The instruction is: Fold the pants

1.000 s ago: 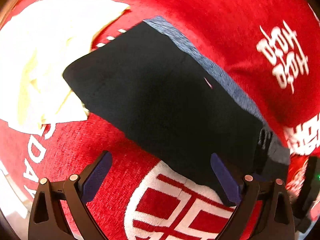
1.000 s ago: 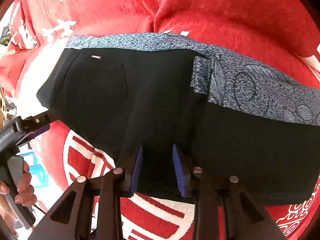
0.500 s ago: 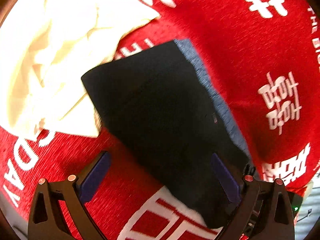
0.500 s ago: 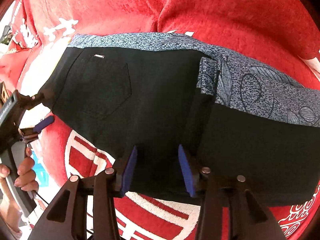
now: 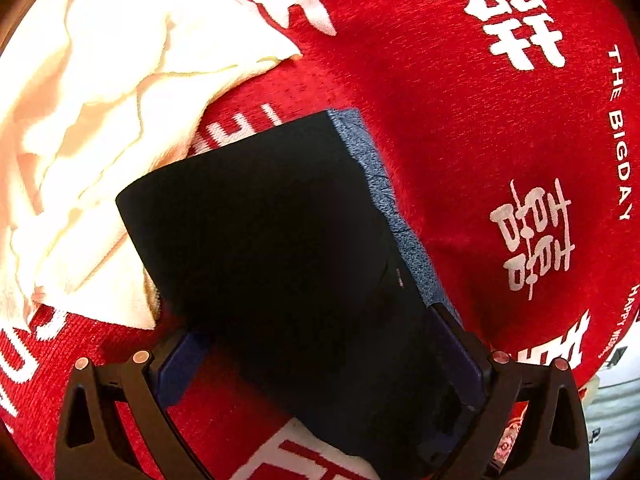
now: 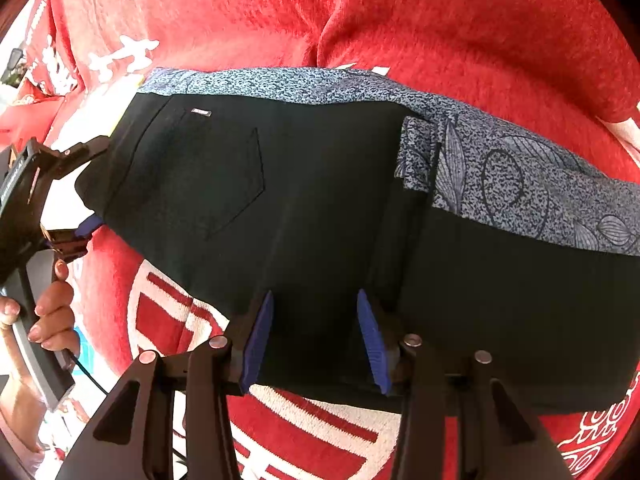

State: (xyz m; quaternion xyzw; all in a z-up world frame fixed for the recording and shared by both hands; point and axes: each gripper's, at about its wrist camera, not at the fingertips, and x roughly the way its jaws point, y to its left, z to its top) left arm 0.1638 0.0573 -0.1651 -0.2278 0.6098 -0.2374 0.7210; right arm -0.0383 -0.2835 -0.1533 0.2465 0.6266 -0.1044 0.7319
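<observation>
Left tongs [image 5: 320, 364] moved in, now straddling the pants' [image 5: 280, 240] end, pads wide apart. Right tongs [image 6: 316, 344] widened, not gripping; pants fabric lies between, lower centre.

Pants [image 6: 320, 200] matt black cloth; blanket [image 5: 460, 120] fuzzy red pile; towel [image 5: 100, 120] soft cream terry

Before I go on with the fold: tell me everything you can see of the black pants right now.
The black pants lie flat across the red blanket. They look like smooth stretch fabric, with a stitched back pocket, a small label and a blue-grey leaf-print side band. One end is already folded over the middle. The left claw straddles the waist end, wide open; the right claw stands open over the near edge. A cream cloth lies beside the waist.
</observation>
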